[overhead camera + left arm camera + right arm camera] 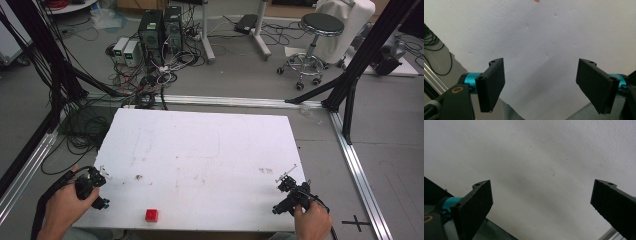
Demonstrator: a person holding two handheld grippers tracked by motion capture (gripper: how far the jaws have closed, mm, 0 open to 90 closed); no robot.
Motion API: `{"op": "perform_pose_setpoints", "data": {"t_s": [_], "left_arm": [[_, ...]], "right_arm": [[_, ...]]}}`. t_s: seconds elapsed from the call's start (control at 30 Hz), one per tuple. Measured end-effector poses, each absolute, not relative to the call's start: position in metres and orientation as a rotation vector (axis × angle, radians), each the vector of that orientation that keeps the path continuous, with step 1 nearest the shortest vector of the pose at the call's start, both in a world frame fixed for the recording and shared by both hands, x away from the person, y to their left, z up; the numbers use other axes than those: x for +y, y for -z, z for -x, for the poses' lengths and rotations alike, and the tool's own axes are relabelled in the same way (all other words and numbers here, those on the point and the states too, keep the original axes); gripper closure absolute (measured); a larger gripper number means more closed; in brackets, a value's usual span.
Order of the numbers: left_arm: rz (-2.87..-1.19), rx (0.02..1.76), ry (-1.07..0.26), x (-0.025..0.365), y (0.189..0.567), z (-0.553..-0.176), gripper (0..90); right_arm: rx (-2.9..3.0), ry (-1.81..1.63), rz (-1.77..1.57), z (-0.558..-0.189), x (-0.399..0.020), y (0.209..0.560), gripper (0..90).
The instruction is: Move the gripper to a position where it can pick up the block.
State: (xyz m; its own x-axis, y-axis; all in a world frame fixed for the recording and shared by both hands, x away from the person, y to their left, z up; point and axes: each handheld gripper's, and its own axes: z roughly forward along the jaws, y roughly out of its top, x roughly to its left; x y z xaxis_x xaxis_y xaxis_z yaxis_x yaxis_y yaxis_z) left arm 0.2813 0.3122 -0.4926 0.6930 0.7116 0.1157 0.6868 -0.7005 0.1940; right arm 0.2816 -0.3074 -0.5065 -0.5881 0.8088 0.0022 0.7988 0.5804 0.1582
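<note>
A small red cube [151, 215] sits near the front edge of the white foam table top [200, 150], left of centre. My left gripper [98, 181] rests at the table's front left corner, held by a hand, open with nothing between its jaws; in the left gripper view its gripper [541, 83] frames bare white foam. A sliver of the red cube [537, 0] peeks in at that view's top edge. My right gripper [289, 185] is at the front right corner, open and empty, its gripper [544, 207] spread wide over bare foam.
Beyond the table lie tangled cables [145, 85], computer towers [160, 30] and a round stool [315, 30]. Black frame posts [350, 85] and aluminium rails [360, 175] border the table. A black cross [356, 221] marks the floor at the right.
</note>
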Motion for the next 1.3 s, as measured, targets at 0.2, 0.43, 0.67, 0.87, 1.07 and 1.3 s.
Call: {"op": "perform_pose_setpoints", "data": {"t_s": [0.2, 0.43, 0.67, 0.87, 1.07, 1.3], "left_arm": [[-2.768, 1.144, -0.273, 0.3116, 0.4931, -0.2814, 23.5], [-2.760, 1.133, -0.280, 0.3121, 0.4930, -0.2808, 23.5], [-2.767, 1.102, -0.289, 0.3122, 0.4935, -0.2804, 23.4], [-2.775, 1.039, -0.310, 0.3125, 0.4936, -0.2785, 23.4], [-2.782, 0.952, -0.303, 0.3150, 0.4936, -0.2784, 23.4], [-2.794, 0.827, -0.303, 0.3155, 0.4930, -0.2781, 23.4]], "right_arm": [[2.731, -0.219, -1.396, -0.2816, -0.3078, 0.5063, 3.3], [2.731, -0.221, -1.399, -0.2814, -0.3078, 0.5067, 3.3], [2.740, -0.218, -1.394, -0.2806, -0.3071, 0.5061, 3.3], [2.733, -0.237, -1.394, -0.2794, -0.3085, 0.5062, 3.3], [2.737, -0.238, -1.383, -0.2800, -0.3072, 0.5057, 3.3], [2.739, -0.239, -1.381, -0.2800, -0.3070, 0.5055, 3.3]]}}
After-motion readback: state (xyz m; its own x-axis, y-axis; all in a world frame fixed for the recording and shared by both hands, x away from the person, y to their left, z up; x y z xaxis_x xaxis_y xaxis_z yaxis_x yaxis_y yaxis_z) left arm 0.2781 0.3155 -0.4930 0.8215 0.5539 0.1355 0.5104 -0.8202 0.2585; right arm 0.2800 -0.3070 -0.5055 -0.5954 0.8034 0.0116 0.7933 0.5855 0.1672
